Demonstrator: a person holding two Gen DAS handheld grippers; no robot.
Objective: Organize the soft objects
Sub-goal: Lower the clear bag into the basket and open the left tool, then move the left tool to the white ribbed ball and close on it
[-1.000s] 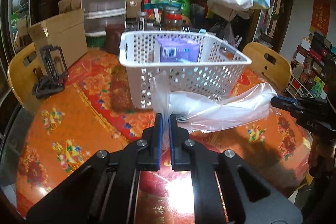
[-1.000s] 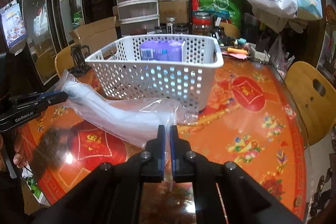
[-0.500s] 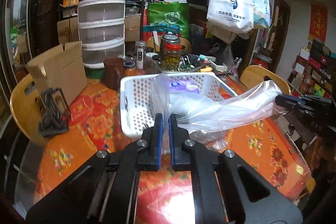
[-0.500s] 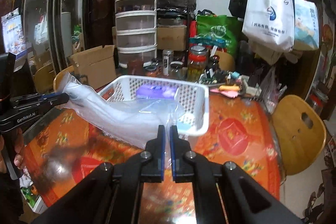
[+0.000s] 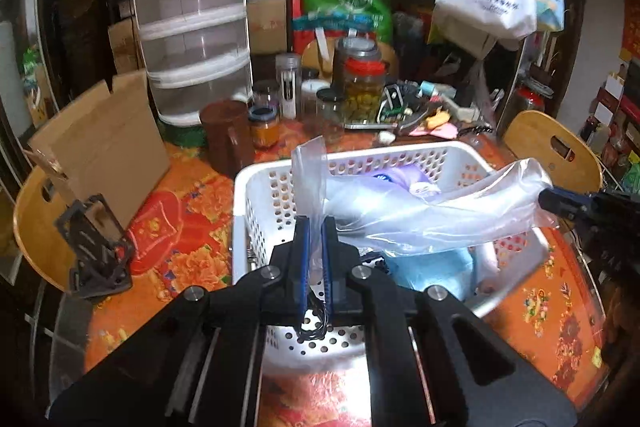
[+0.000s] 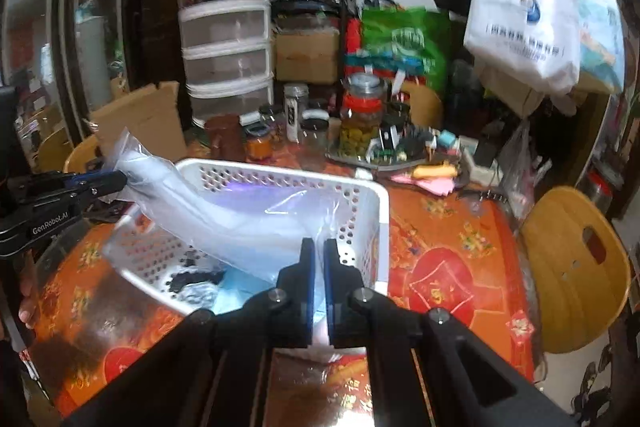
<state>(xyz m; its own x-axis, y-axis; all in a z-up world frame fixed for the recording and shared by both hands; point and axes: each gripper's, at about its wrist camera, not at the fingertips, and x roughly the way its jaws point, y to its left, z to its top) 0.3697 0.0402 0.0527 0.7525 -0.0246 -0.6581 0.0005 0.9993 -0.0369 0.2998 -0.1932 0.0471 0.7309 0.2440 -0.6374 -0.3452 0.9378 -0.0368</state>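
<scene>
A clear plastic bag [image 5: 424, 219] hangs stretched between my two grippers above a white perforated basket [image 5: 256, 187]. My left gripper [image 5: 315, 227] is shut on one end of the bag; my right gripper [image 6: 319, 247] is shut on the other end. In the right wrist view the bag [image 6: 224, 211] spans the basket [image 6: 368, 195] from the left gripper [image 6: 116, 181] at the left. The right gripper [image 5: 552, 201] shows at the right of the left wrist view. Inside the basket lie a purple pack [image 5: 404, 179], a light blue soft item [image 5: 432, 267] and something black [image 6: 192, 277].
The basket stands on a red and orange floral tablecloth [image 5: 180, 227]. Behind it are jars [image 5: 362, 87], a brown cup [image 5: 226, 135], a cardboard box [image 5: 104, 143] and a stacked drawer unit [image 5: 192, 23]. A black stand [image 5: 98, 255] sits at left. Wooden chairs [image 6: 572, 267] flank the table.
Both grippers have risen and moved forward, carrying the bag from beside the basket's front to over its opening. Both stay shut on the bag.
</scene>
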